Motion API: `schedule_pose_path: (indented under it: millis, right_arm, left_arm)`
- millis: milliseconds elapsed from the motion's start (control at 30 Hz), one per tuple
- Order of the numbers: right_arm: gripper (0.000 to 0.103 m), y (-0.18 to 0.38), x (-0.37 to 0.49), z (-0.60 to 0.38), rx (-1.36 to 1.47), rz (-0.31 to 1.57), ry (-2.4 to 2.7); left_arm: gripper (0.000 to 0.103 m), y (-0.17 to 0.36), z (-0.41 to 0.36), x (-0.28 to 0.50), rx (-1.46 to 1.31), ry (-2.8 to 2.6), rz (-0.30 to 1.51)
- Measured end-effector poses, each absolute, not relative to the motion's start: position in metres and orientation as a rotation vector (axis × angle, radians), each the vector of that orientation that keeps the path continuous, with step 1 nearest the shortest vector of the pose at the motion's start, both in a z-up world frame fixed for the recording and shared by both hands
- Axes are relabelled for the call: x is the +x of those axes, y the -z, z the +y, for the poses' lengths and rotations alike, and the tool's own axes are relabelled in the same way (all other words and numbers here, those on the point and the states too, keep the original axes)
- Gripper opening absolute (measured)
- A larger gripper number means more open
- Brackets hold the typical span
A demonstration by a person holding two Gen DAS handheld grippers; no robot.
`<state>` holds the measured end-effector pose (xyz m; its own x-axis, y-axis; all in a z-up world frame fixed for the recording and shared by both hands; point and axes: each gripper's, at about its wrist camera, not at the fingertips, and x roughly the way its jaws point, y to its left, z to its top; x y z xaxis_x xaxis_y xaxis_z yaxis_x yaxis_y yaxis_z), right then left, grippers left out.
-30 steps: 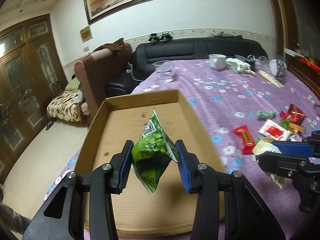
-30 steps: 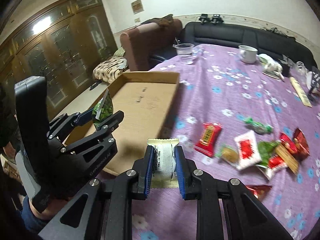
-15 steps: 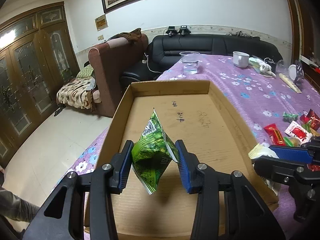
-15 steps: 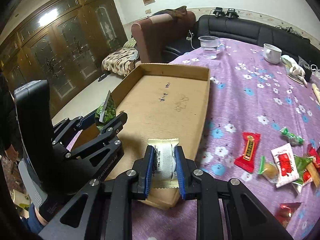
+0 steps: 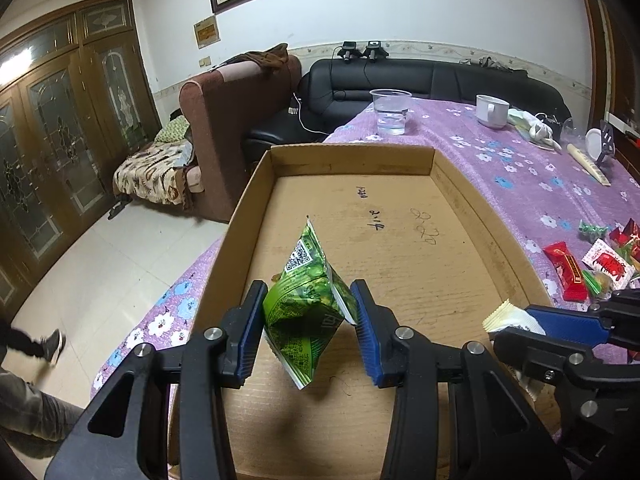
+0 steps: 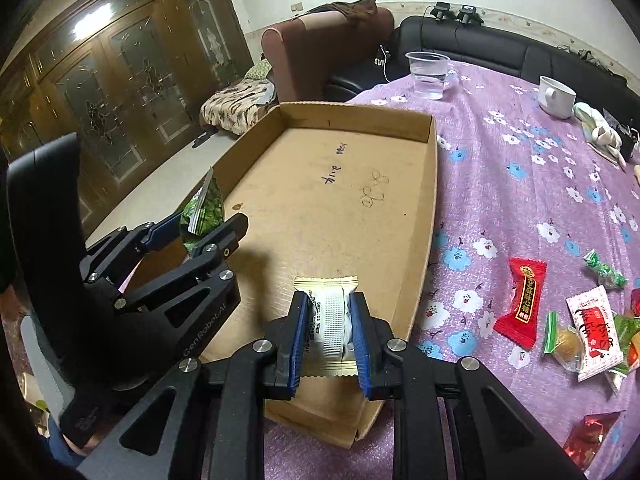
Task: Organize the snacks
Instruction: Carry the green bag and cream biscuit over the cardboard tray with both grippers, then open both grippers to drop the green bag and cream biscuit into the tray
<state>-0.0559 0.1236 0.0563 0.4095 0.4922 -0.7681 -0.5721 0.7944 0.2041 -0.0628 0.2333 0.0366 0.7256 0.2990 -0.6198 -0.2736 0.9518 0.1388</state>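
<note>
Nearest, two handheld grippers are held over the near end of a shallow cardboard tray point(image 5: 472, 184), which is taken as the reference for all positions. The left gripper point(image 5: 308, 322) is clamped on a green pyramid-shaped snack packet point(image 5: 306, 300), both blue pads pressed against its sides; the packet is held clear above the tray floor, near the tray's left wall, with a shadow visible beneath it. The right gripper point(image 6: 330, 330) is closed on a white snack packet with gold crimped ends point(image 6: 326, 308), held upright between the pads above the tray's near right corner. No loose item is seen on the tray floor; only handwritten ink marks point(image 6: 360, 184) are noted on it.

The tray is set on a table covered by a purple flowered cloth point(image 6: 520, 168). Just right of the tray, a red candy wrapper point(image 6: 520, 300) is found lying flat on the cloth, and beyond it a cluster of loose snacks point(image 6: 592, 328) in white, green and red wrappers. Past the tray's far wall, a clear plastic cup point(image 5: 391, 111) holding some liquid is observed, and further right a white mug point(image 5: 491, 110). Behind the table a black sofa point(image 5: 440, 80) is recorded, with a brown armchair point(image 5: 236, 120) left of the tray.
</note>
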Motion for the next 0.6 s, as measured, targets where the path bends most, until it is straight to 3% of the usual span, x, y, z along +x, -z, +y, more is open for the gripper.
schedule_pose_path:
  millis: [600]
  right_arm:
    - [0.021, -0.042, -0.052, 0.126, -0.091, 0.959, -0.675]
  left_arm:
    - [0.042, -0.032, 0.239, -0.057, 0.008, -0.32, 0.726]
